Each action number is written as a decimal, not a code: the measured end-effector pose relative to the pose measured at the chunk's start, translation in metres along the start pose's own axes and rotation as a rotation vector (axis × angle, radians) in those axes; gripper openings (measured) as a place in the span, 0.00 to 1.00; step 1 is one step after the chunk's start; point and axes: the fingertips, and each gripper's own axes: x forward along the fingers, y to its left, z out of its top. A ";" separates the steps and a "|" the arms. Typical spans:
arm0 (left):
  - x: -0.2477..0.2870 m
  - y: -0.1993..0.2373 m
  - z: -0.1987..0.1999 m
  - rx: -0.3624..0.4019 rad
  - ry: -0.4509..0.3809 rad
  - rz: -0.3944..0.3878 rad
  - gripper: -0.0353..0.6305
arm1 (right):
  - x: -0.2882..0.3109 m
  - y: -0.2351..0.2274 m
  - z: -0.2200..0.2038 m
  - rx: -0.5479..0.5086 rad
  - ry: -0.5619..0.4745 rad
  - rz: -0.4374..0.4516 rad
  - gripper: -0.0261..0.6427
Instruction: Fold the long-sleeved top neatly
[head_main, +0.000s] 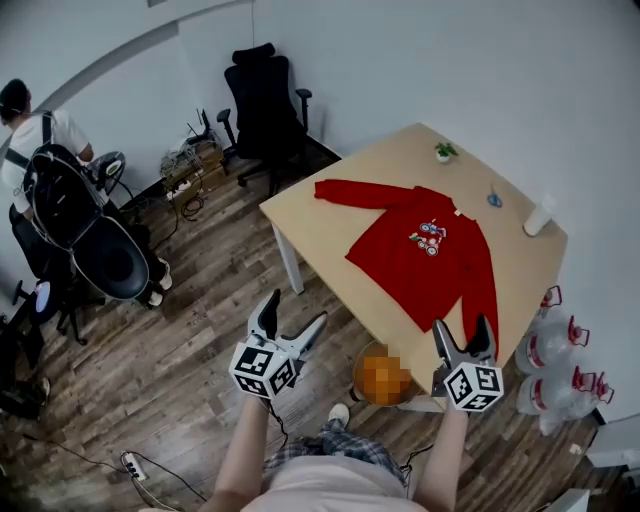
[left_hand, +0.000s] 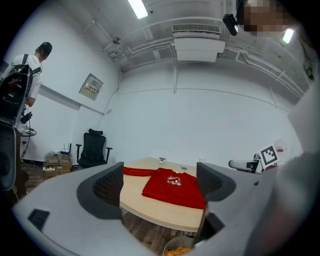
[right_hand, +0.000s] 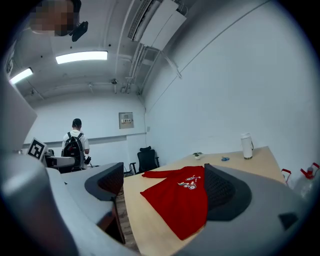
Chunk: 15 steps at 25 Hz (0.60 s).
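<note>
Being held off the table's (head_main: 400, 150) near edge, jaws apart & empty, are left gripper (head_main: 295, 310) & right gripper (head_main: 460, 328); red top (head_main: 425, 250) is being judged soft, light, best pinched at cuffs.

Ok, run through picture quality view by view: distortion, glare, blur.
Head view: wide-angle bend bows the wall, red top sharp and evenly lit. Left gripper view: fisheye, dark corners, ceiling light glares. Right gripper view: same fisheye, light strip bright.
</note>
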 end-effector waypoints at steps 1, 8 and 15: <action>0.011 0.002 0.001 0.006 0.007 -0.014 0.71 | 0.007 -0.003 0.000 0.008 -0.001 -0.012 0.77; 0.081 0.014 0.004 0.012 0.051 -0.093 0.71 | 0.043 -0.023 0.003 0.021 0.018 -0.069 0.76; 0.171 0.018 0.001 0.016 0.085 -0.208 0.71 | 0.067 -0.057 0.007 0.037 0.008 -0.190 0.76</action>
